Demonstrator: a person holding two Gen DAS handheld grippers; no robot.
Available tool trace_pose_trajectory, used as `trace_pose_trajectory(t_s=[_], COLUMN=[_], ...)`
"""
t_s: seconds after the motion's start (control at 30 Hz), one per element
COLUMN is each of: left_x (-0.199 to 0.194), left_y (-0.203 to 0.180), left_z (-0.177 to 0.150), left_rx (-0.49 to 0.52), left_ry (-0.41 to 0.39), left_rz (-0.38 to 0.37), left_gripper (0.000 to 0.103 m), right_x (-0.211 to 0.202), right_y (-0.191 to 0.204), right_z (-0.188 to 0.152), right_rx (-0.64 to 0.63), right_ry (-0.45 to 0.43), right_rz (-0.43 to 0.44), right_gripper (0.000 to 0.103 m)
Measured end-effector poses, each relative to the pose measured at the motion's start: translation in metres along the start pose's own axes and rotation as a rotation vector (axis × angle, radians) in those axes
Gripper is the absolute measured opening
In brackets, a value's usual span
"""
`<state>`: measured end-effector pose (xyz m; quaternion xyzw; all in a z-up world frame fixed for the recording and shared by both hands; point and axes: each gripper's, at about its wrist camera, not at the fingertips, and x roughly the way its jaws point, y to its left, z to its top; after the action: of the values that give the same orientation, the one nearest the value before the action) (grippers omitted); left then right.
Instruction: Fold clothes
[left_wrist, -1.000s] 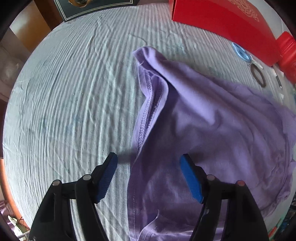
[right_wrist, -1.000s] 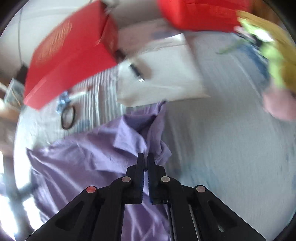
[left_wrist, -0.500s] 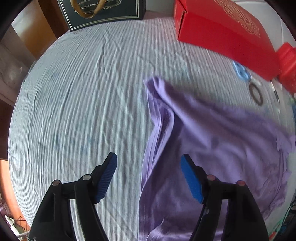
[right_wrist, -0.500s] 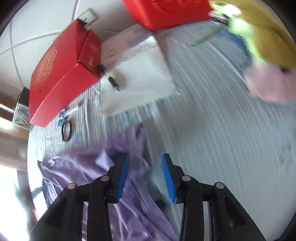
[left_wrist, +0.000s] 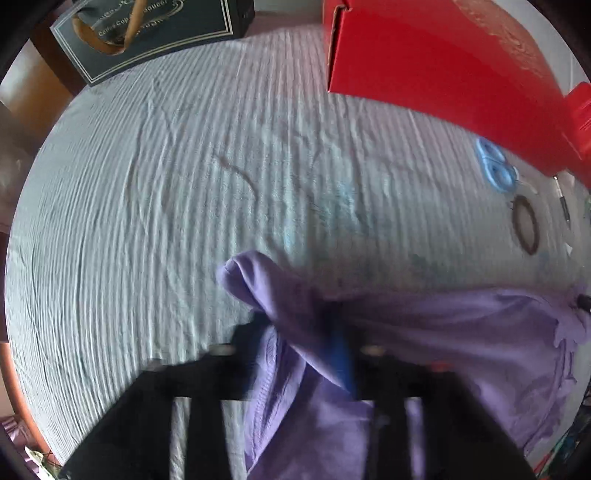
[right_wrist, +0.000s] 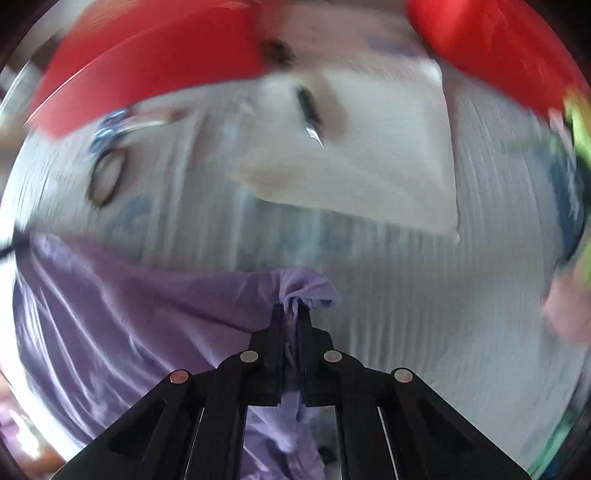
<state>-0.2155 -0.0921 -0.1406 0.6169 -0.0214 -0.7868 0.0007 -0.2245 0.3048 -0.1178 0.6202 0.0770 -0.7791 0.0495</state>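
Purple shirt (left_wrist: 461, 332) hangs bunched between left gripper (left_wrist: 310, 343), still closing on it, and clenched right gripper (right_wrist: 291, 314); thin pinches could slip.

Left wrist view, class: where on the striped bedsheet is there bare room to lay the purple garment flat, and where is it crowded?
Free: the wide striped bedsheet between the dark gift bag, the red box and the purple garment. Crowded: the right edge, with blue scissors and a dark ring beside the box.
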Motion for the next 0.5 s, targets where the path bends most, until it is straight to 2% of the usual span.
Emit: trace_pose_trajectory(t_s=[0.03,0.1,0.13,0.17,0.2,0.23,0.3,0.37,0.4,0.43,0.47,0.5], left_x=[-0.005,-0.010,-0.009,-0.006,-0.002,0.001,-0.007,-0.023,-0.031,-0.039,-0.045,-0.049], left_y=[-0.001,-0.001,0.000,0.001,0.002,0.003,0.005,0.008,0.011,0.015,0.020,0.025], left_z=[0.001,0.006,0.012,0.016,0.019,0.022,0.015,-0.002,-0.011,-0.022,-0.034,-0.047], left_rx=[-0.001,-0.014,-0.033,-0.053,-0.074,-0.096,-0.090,-0.054,-0.038,-0.025,-0.013,-0.003], left_ry=[-0.049,-0.129,-0.145,-0.138,-0.110,-0.081,-0.073,-0.077,-0.075,-0.067,-0.056,-0.042], left_rz=[0.042,0.117,0.142,0.133,0.095,0.056,0.003,-0.046,-0.073,-0.101,-0.131,-0.160], left_gripper=[0.012,0.012,0.012,0.012,0.012,0.012,0.012,0.012,0.012,0.012,0.012,0.012], right_x=[-0.013,-0.031,-0.030,-0.024,-0.017,-0.010,-0.017,-0.045,-0.062,-0.080,-0.090,-0.097], right_y=[0.003,-0.003,-0.009,-0.015,-0.021,-0.027,-0.037,-0.047,-0.052,-0.059,-0.064,-0.067], right_z=[0.003,0.014,0.022,0.031,0.036,0.040,0.033,0.009,-0.006,-0.026,-0.046,-0.065], right_rx=[-0.042,-0.049,-0.030,-0.002,0.028,0.060,0.115,0.161,0.182,0.205,0.235,0.269], right_ry=[-0.070,-0.211,-0.232,-0.227,-0.211,-0.189,-0.192,-0.242,-0.273,-0.295,-0.298,-0.291], right_rz=[-0.056,-0.105,-0.121,-0.135,-0.118,-0.083,-0.019,0.038,0.057,0.074,0.093,0.113], right_gripper=[0.005,0.007,0.009,0.018,0.028,0.031,0.033,0.037,0.049,0.056,0.071,0.076])
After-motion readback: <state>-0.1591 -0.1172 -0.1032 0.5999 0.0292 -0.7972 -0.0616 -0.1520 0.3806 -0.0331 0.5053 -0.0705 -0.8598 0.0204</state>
